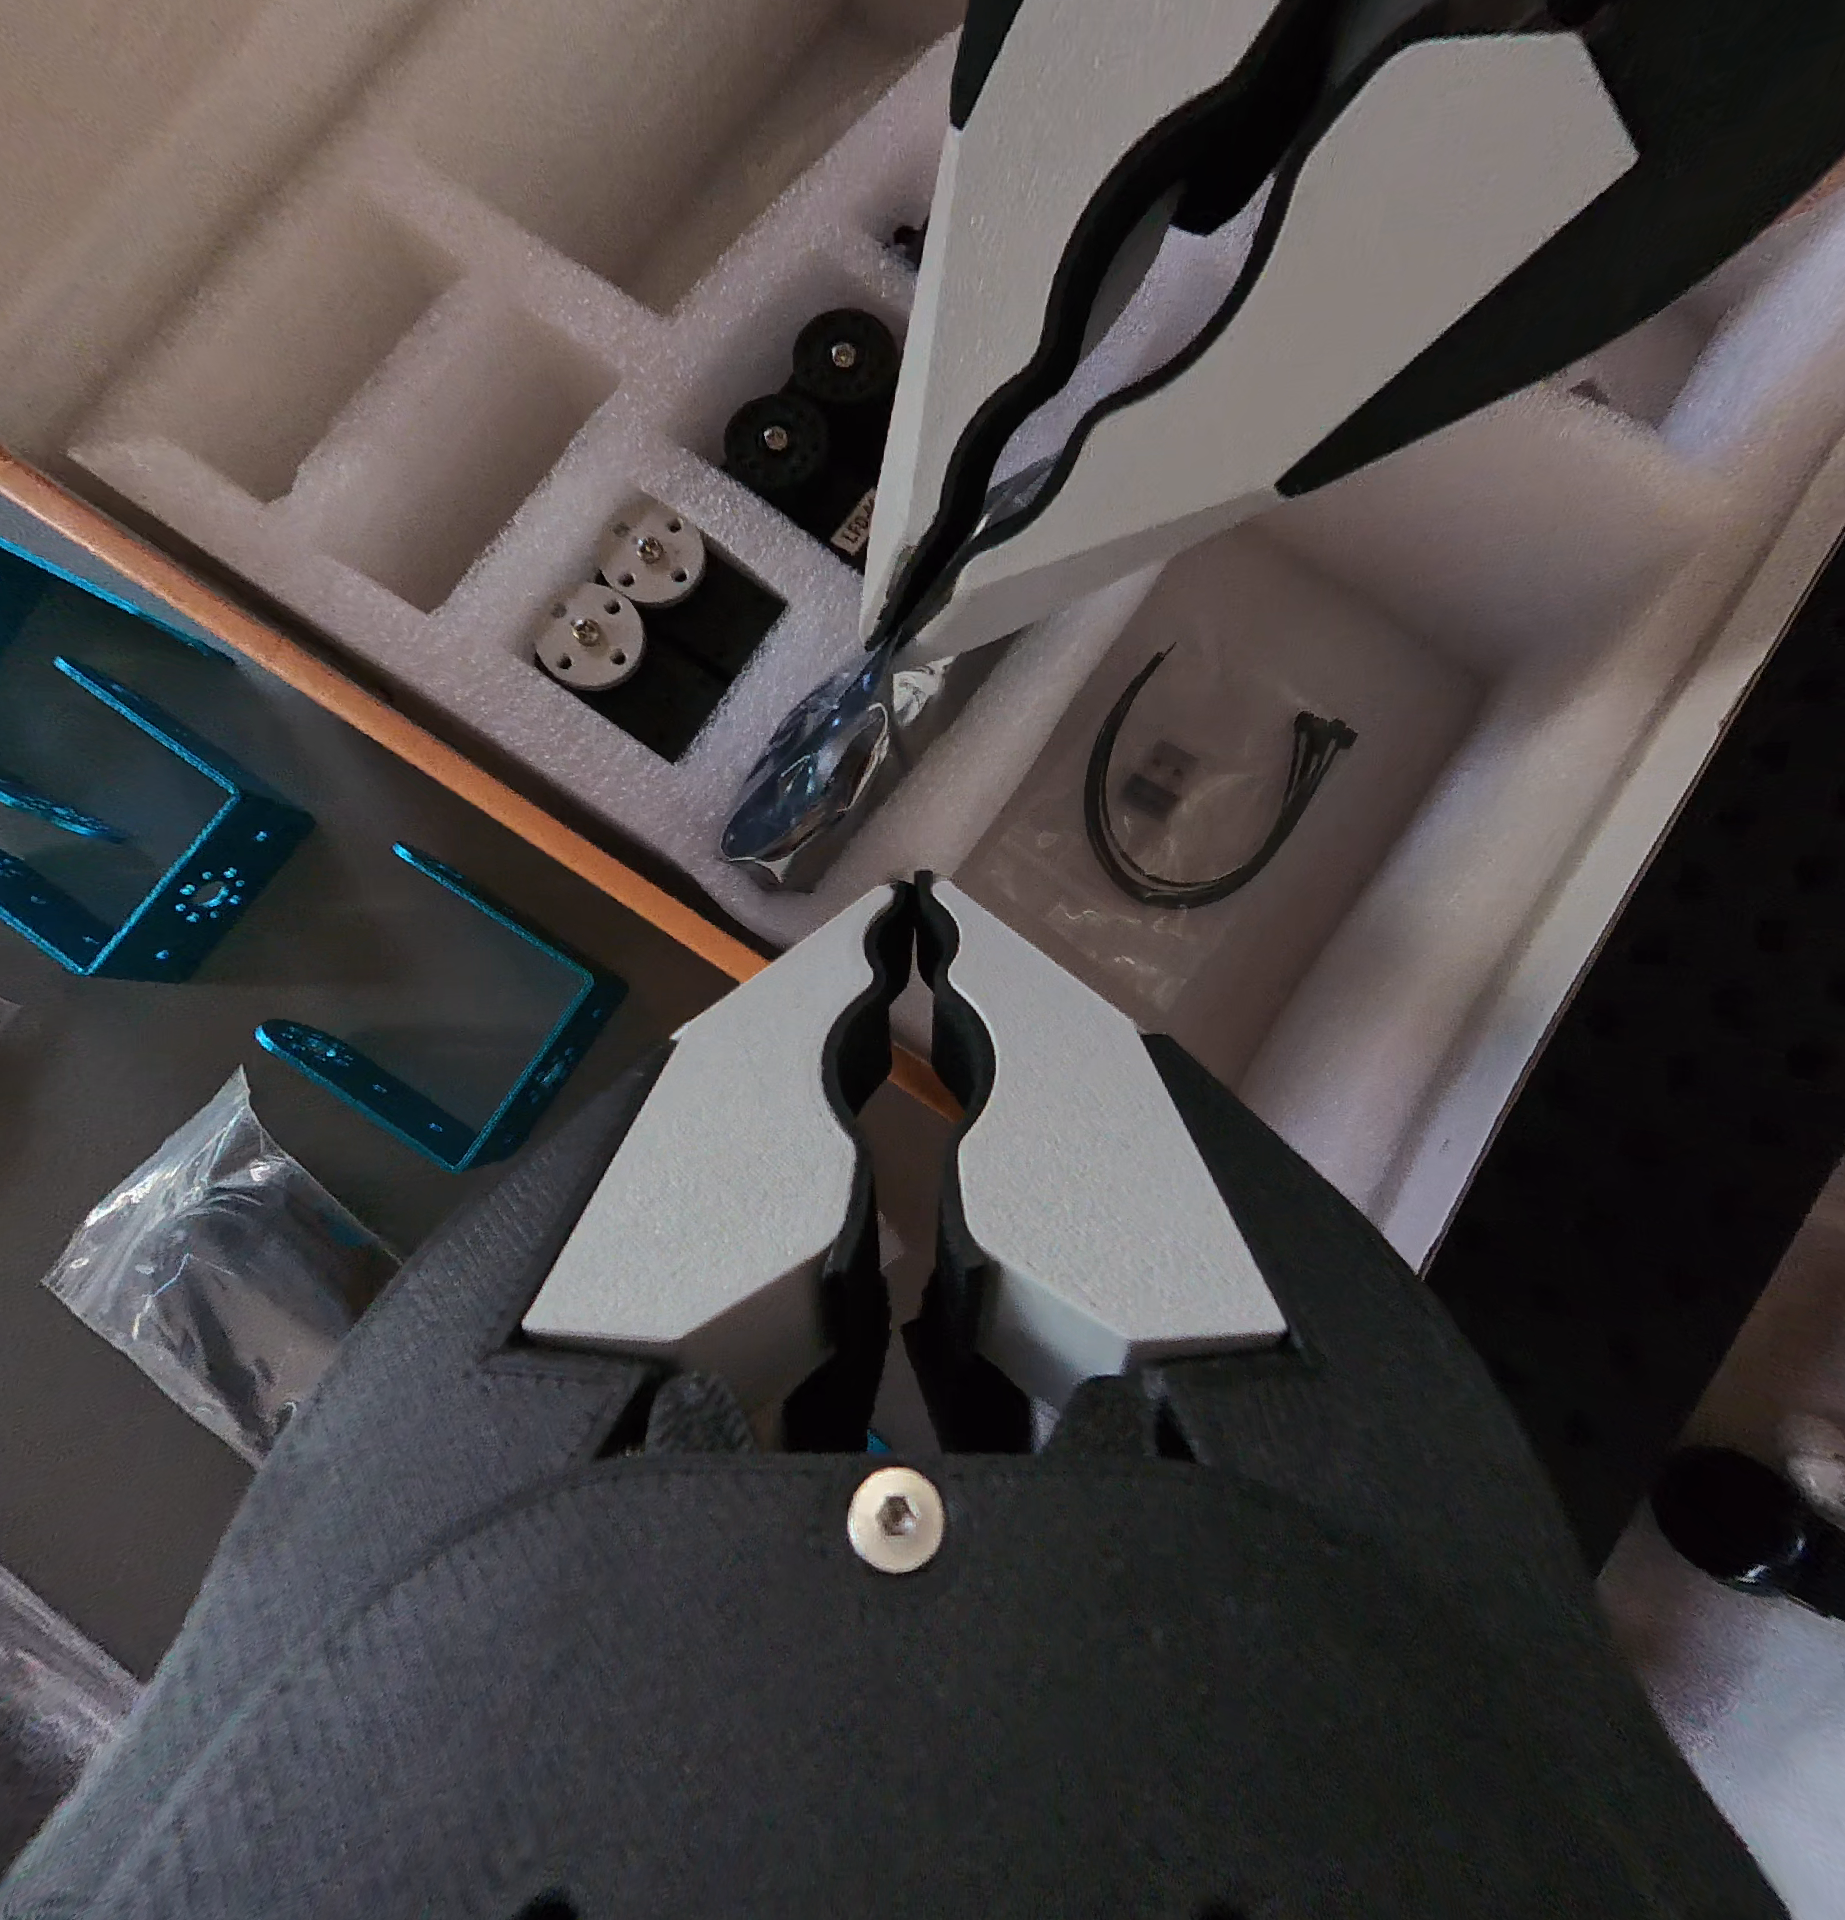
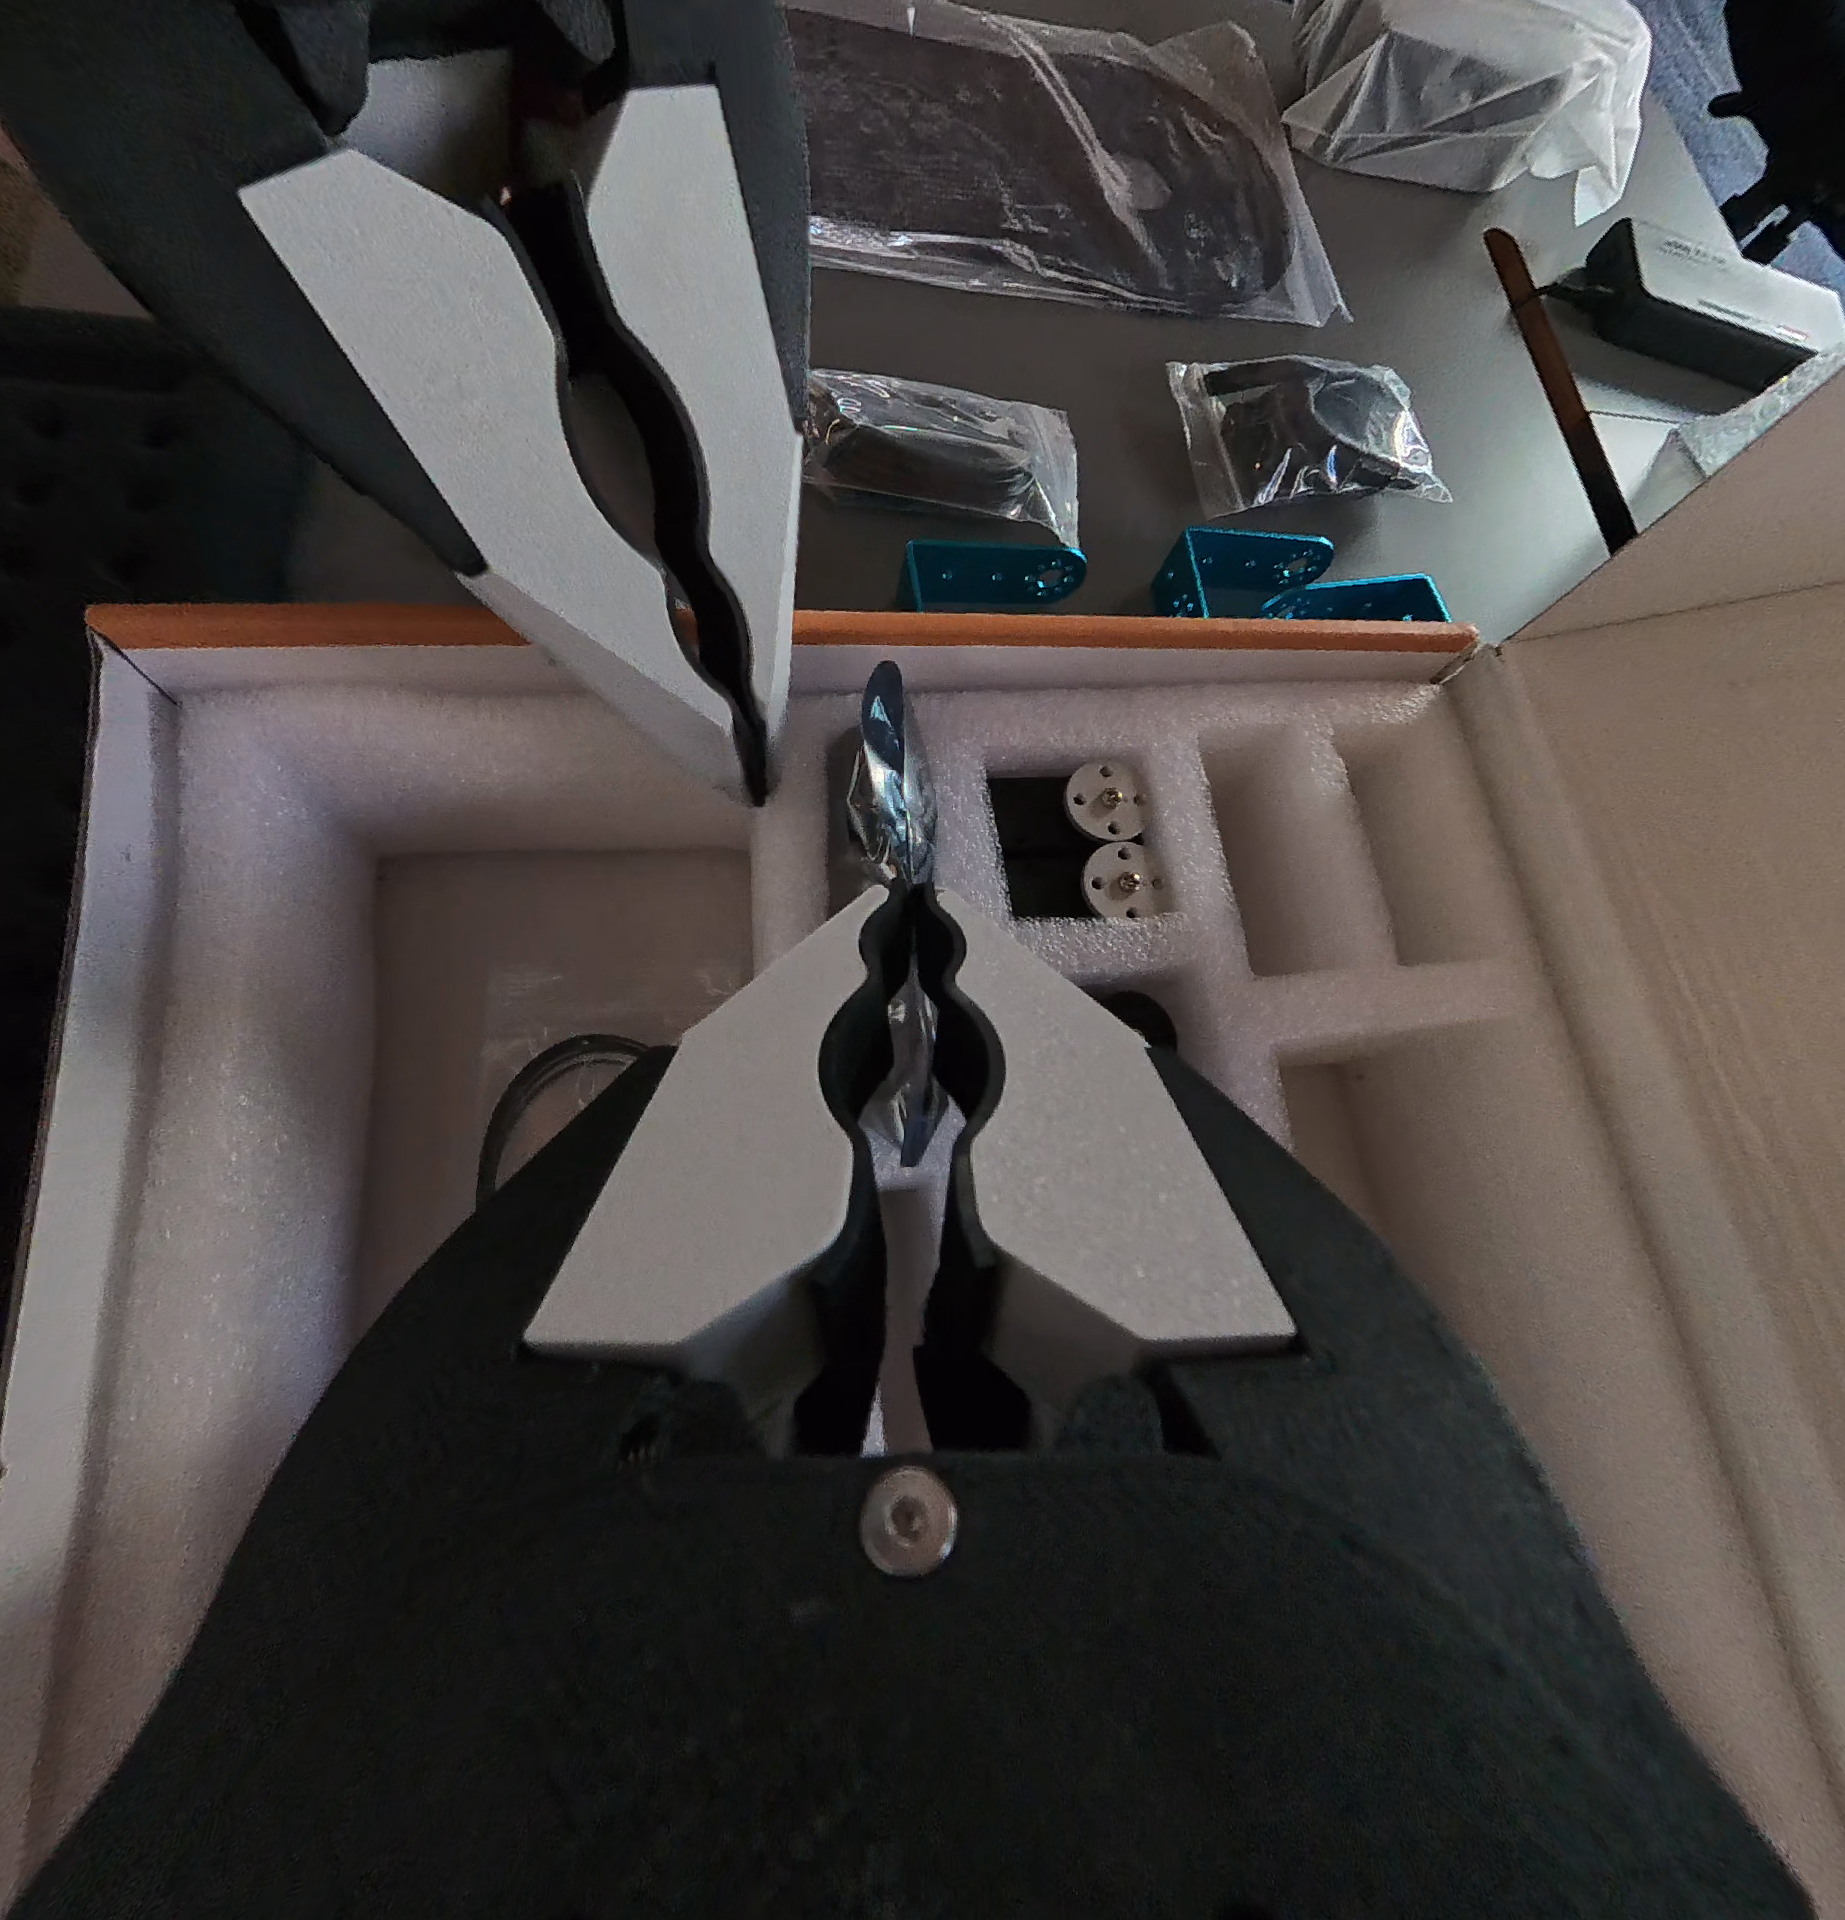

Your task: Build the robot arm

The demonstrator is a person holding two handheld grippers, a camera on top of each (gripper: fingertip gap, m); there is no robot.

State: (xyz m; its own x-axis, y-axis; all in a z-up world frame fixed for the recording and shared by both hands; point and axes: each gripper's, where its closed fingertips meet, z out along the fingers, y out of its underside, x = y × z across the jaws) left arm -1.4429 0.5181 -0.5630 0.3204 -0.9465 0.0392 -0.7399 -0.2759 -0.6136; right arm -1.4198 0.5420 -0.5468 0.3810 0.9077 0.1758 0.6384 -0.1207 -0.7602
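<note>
**Right gripper pinches a shiny bag over the foam tray**

Right gripper is clamped on a shiny bag — the film runs back between its closed fingers and sticks out past the tips, standing on edge above a slot in the foam. Seen from the left wrist view, the bag hangs from those tips with its long axis in line with the fingers, its lower end at or just above the foam.

Box: open, orange-edged, lined with a white foam tray. Blue brackets and clear-bagged dark parts lie on the grey table beyond it.

Left gripper has its fingers together on nothing. It hovers at the box's edge, just beside the bag's lower end and pointing toward it — the nearer free tool.

Smaller things: a wide recess holds a packet of black cables. Next to the bag's slot, two servos with white discs fill one pocket; two with black discs fill another.
</note>
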